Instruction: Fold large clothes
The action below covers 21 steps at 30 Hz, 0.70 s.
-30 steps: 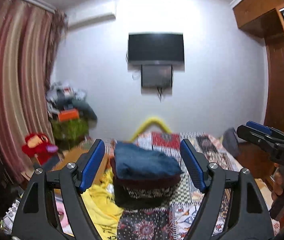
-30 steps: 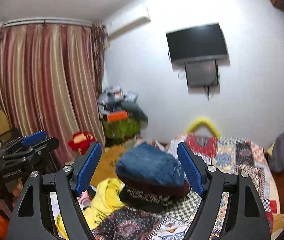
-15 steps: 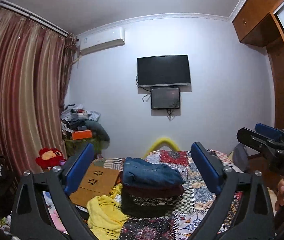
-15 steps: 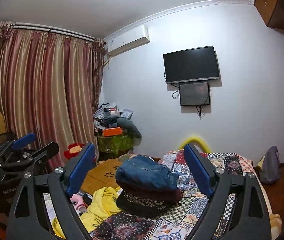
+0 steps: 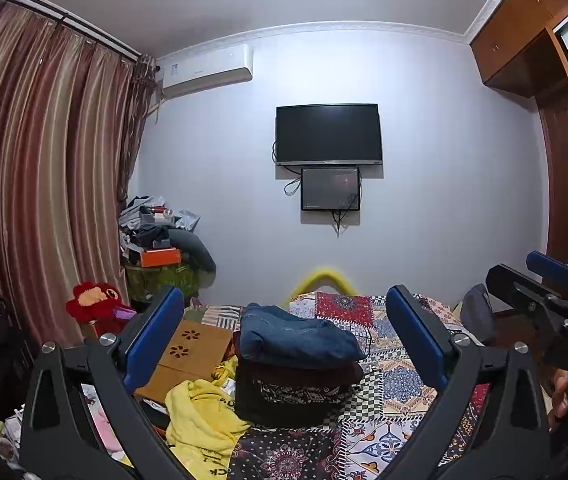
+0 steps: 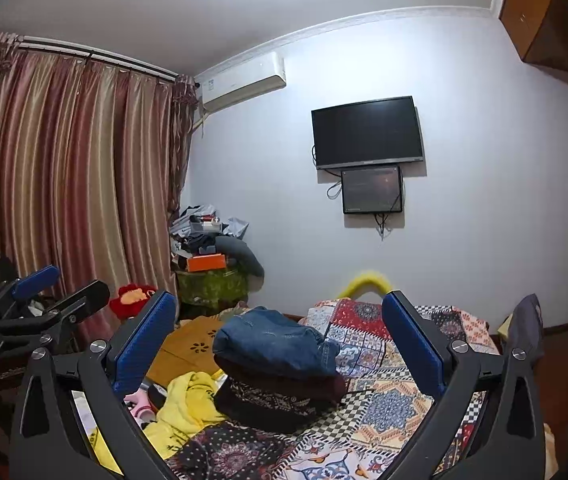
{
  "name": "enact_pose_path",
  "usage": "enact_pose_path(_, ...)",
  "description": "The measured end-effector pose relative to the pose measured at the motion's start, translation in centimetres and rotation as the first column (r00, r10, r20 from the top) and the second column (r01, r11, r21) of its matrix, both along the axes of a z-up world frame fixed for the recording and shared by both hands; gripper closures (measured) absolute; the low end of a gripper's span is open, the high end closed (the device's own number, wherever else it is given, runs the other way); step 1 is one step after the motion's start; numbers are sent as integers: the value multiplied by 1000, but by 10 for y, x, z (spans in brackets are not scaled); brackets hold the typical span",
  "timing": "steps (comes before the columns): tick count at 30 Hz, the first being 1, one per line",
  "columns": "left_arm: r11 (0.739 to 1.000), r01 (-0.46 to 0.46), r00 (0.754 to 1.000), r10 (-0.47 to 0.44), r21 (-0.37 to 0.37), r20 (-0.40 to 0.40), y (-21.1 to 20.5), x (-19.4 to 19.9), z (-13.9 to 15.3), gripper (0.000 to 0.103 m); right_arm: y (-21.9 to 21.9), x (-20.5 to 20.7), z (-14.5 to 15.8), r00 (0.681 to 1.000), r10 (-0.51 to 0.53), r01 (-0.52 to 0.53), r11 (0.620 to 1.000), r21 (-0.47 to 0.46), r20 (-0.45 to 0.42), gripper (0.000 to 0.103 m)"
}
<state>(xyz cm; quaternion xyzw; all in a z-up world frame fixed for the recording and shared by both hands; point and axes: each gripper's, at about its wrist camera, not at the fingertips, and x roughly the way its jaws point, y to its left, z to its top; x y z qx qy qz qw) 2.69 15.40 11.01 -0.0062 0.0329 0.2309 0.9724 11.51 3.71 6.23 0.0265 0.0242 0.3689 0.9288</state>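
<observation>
Hovering above the near end of the bed, the left gripper (image 5: pixel 284 344) has its blue-padded fingers spread wide with nothing between them, and the right gripper (image 6: pixel 280 344) is spread the same way, equally empty. Framed between the fingers in both views, a stack of folded clothes (image 5: pixel 296 364) sits on the patchwork bedspread (image 5: pixel 400 384): folded blue jeans (image 6: pixel 276 344) on top, a dark maroon garment (image 6: pixel 284 384) under them, and a black patterned piece (image 6: pixel 260 404) at the bottom. Neither gripper touches the stack. Just left of the stack lies a crumpled yellow garment (image 5: pixel 200 420), unfolded, beside a brown cardboard sheet (image 5: pixel 188 352). Against the far wall hang a dark television (image 5: pixel 329 134) and a smaller screen (image 5: pixel 330 189) beneath it, with striped curtains (image 5: pixel 36 184) on the left.
</observation>
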Motion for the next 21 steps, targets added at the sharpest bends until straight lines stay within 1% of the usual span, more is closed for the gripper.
enact_pose_path(8, 1000, -2, 1000, 2, -12, -9, 3, 2, -5, 1, -2, 0, -5, 1000, 4, -4, 1000, -4, -19, 0)
enact_pose_path(15, 1000, 17, 1000, -17, -23, -19, 6, 4, -8, 1, -3, -3, -3, 1000, 5, -5, 1000, -8, -23, 0)
enact_pose_path(21, 1000, 18, 999, -19, -20, -27, 5, 7, -11, 1, -2, -2, -4, 1000, 6, -7, 1000, -18, -30, 0)
